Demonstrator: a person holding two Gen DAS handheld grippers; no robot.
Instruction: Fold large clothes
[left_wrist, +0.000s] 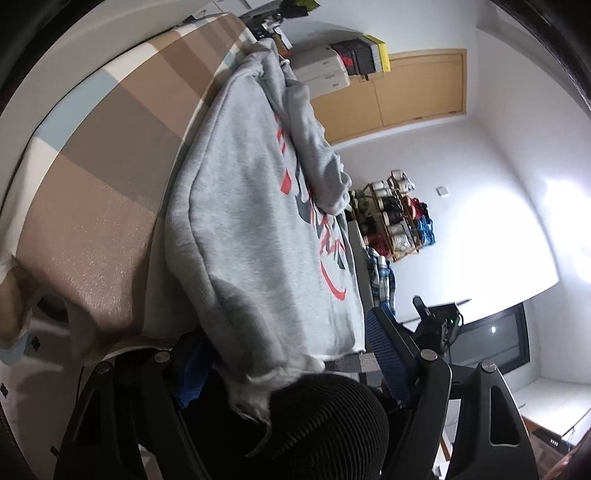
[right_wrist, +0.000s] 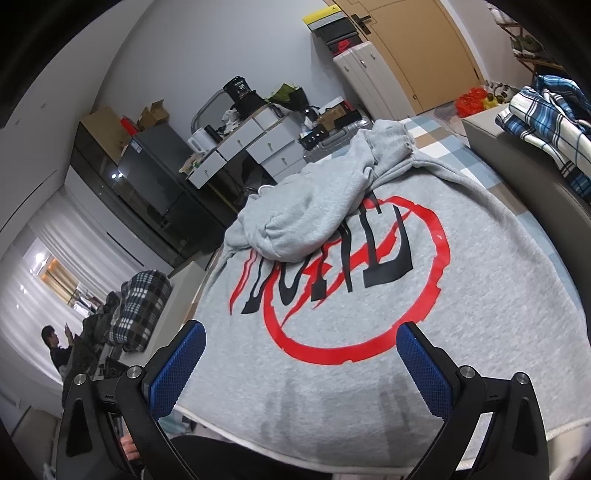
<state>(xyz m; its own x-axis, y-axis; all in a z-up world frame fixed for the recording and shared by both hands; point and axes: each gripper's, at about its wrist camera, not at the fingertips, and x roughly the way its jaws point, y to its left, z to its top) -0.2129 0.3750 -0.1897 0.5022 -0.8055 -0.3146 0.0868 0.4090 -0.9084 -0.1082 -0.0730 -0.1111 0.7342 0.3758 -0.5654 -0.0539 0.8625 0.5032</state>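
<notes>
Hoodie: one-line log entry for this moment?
hoodie: flat on bed, sleeve folded in | left gripper: open at hem | right gripper: open

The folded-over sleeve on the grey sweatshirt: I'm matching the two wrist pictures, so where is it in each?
Left wrist view: the sleeve lies right of centre, upper half, over the red print.
Right wrist view: the sleeve lies at centre, above the red circle.
Shared landmark: the wooden door, beyond the sweatshirt in both.

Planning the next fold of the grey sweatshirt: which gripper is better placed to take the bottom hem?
Left gripper: the grey printed sweatshirt's hem corner already lies between its open jaws. The right gripper hovers open above the hem.
</notes>
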